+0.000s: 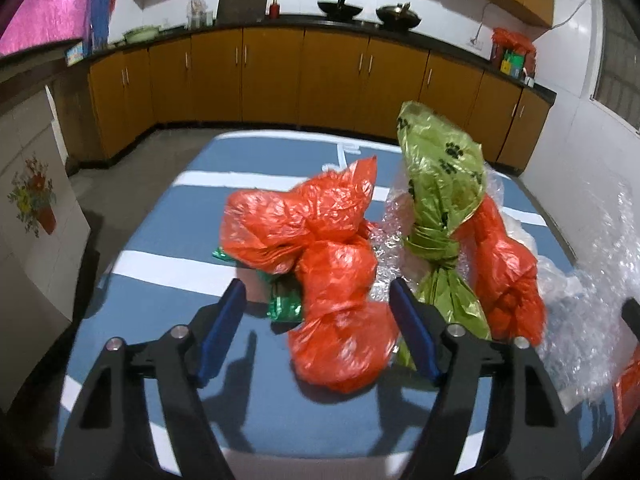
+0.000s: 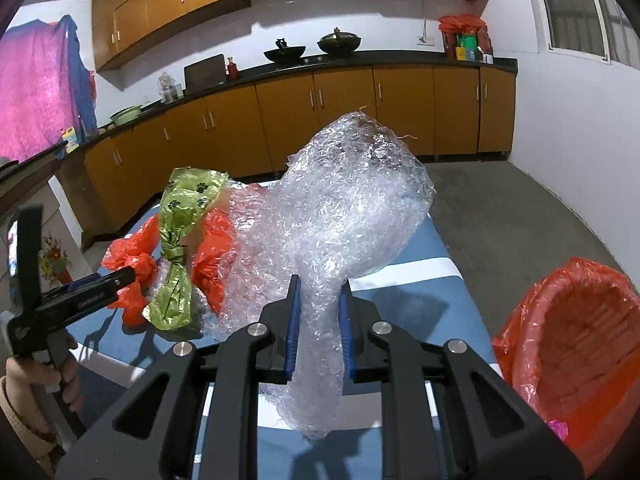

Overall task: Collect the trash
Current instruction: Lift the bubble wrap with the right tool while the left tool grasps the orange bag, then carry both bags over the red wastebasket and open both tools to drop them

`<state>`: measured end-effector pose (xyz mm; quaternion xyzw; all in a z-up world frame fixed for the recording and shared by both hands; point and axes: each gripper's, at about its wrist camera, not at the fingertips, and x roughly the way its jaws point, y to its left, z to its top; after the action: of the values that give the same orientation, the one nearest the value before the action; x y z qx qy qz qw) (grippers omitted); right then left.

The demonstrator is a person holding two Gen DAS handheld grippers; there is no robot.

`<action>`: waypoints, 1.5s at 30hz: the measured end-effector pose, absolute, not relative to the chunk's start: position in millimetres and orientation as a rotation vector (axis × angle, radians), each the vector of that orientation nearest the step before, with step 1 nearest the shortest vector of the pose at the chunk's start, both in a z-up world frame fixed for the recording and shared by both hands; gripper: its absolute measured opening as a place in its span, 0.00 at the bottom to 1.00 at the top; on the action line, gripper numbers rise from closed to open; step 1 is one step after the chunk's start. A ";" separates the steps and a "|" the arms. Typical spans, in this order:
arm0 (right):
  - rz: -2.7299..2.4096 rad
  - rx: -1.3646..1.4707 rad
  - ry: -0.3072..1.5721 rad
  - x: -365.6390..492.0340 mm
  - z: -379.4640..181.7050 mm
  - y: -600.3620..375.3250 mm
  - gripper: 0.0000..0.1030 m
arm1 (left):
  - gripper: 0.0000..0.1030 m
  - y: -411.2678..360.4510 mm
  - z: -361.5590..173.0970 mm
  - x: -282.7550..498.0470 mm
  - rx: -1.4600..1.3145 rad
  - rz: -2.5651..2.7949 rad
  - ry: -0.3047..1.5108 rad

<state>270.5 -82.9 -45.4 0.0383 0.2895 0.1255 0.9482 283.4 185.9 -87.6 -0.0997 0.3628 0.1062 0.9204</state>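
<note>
Right wrist view: right gripper (image 2: pixel 318 328) pinches a neck of the bubble wrap (image 2: pixel 352 208), which is lifted above the blue table (image 2: pixel 432 276).
Bin: lined basket (image 2: pixel 576 344) just to the right; carry the wrap over its rim before letting go.
Left gripper (image 1: pixel 320 316): spread around the orange bag (image 1: pixel 332 304), pads not pressing.
Advice: close on the knotted middle, clear of the green bag (image 1: pixel 440 208).

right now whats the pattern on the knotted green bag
Black paw prints on shiny lime green bag, clearest in the left wrist view.
</note>
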 end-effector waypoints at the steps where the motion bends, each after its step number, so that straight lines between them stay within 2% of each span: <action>1: 0.255 0.081 0.590 270.0 -46.3 -85.3 0.18 | 0.63 185.6 -89.4 287.7 -0.208 0.214 0.756; 4: 0.256 0.088 0.595 270.6 -48.1 -87.7 0.18 | 0.55 182.8 -93.5 296.1 -0.205 0.203 0.780; 10: 0.257 0.099 0.604 269.4 -50.1 -91.0 0.18 | 0.33 177.7 -101.2 298.9 -0.207 0.174 0.803; 13: 0.256 0.105 0.602 267.6 -47.9 -92.2 0.18 | 0.30 179.6 -101.0 293.1 -0.214 0.161 0.794; 20: 0.258 0.108 0.582 260.9 -38.2 -94.4 0.18 | 0.26 178.9 -90.9 273.8 -0.201 0.143 0.758; 34: 0.241 0.118 0.534 235.5 -15.6 -111.4 0.18 | 0.26 160.3 -47.9 227.2 -0.191 0.062 0.668; 45: 0.178 0.143 0.518 216.0 -9.4 -144.9 0.18 | 0.26 104.0 -15.6 213.5 -0.160 -0.078 0.617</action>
<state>216.0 -144.9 -9.4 0.0705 0.2557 0.0877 0.9602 213.5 104.0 -15.5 -0.0788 0.3034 -0.0383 0.9488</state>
